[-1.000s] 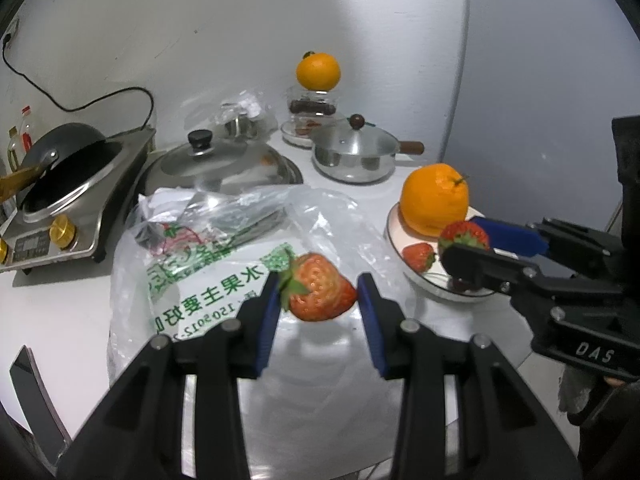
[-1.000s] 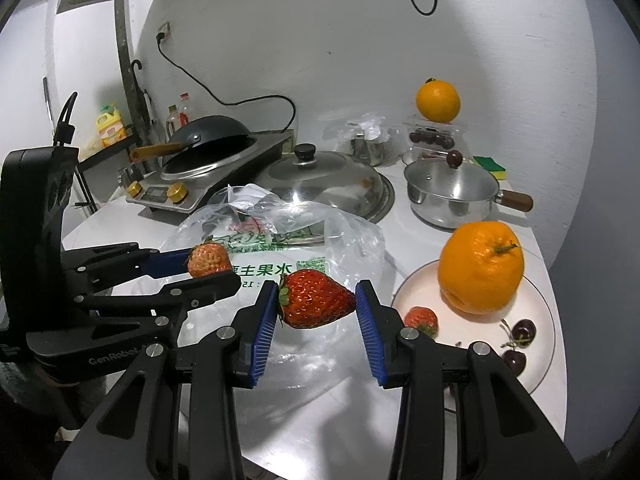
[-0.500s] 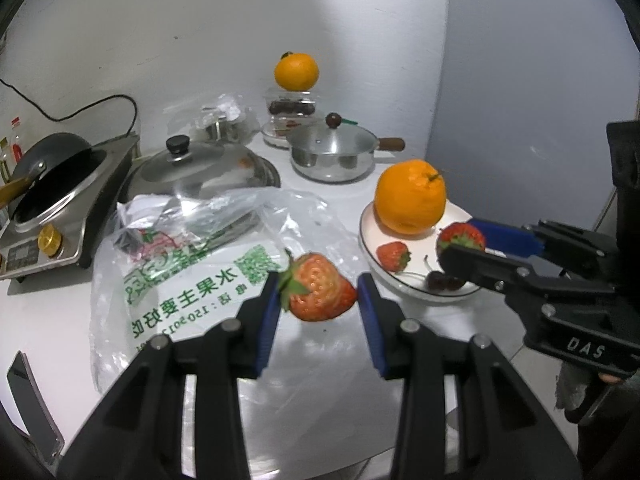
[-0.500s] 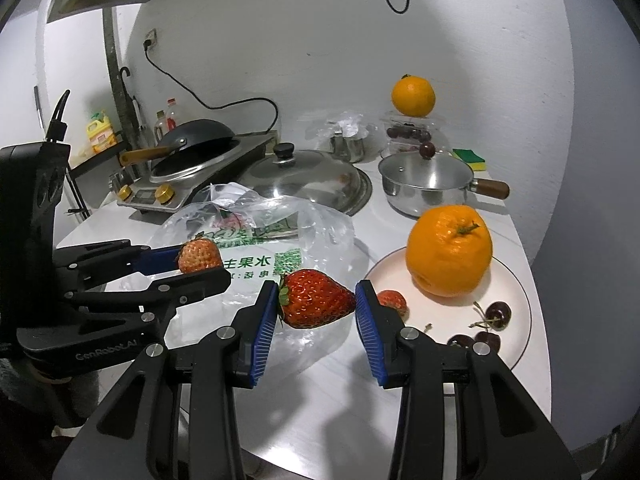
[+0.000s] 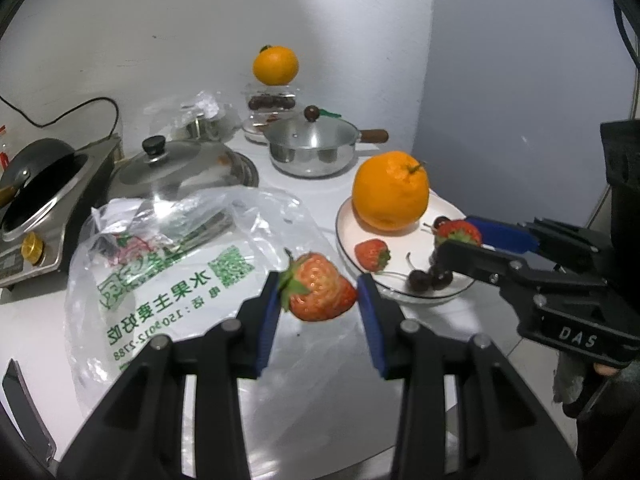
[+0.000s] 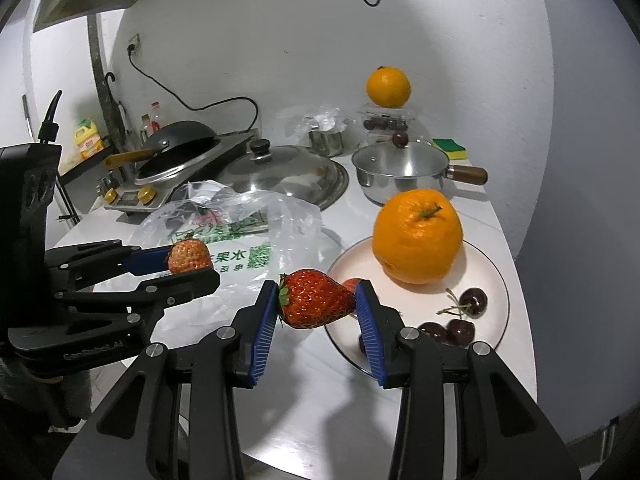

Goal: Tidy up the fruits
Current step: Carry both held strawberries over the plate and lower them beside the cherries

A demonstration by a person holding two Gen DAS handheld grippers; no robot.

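My left gripper [image 5: 318,294] is shut on a pale red strawberry [image 5: 320,291], held above the clear plastic bag [image 5: 168,264]. My right gripper [image 6: 317,300] is shut on a darker strawberry [image 6: 312,299], just left of the white plate [image 6: 496,272]. The plate holds a big orange [image 6: 416,236], another strawberry [image 5: 372,254] and several cherries [image 6: 460,320]. In the left wrist view the right gripper [image 5: 460,240] hangs over the plate's right side with its strawberry [image 5: 458,232]. In the right wrist view the left gripper [image 6: 188,264] is at the left with its strawberry [image 6: 188,258].
At the back stand a lidded saucepan [image 6: 400,172], a large pot lid [image 6: 288,170], a wok on a cooker [image 6: 180,152], and a second orange [image 6: 389,86] on a clear box of cherries. The table edge runs close to the right of the plate.
Both grippers have shifted right toward the plate, each still holding its strawberry. The plate and big orange now sit nearer and more central in both views.
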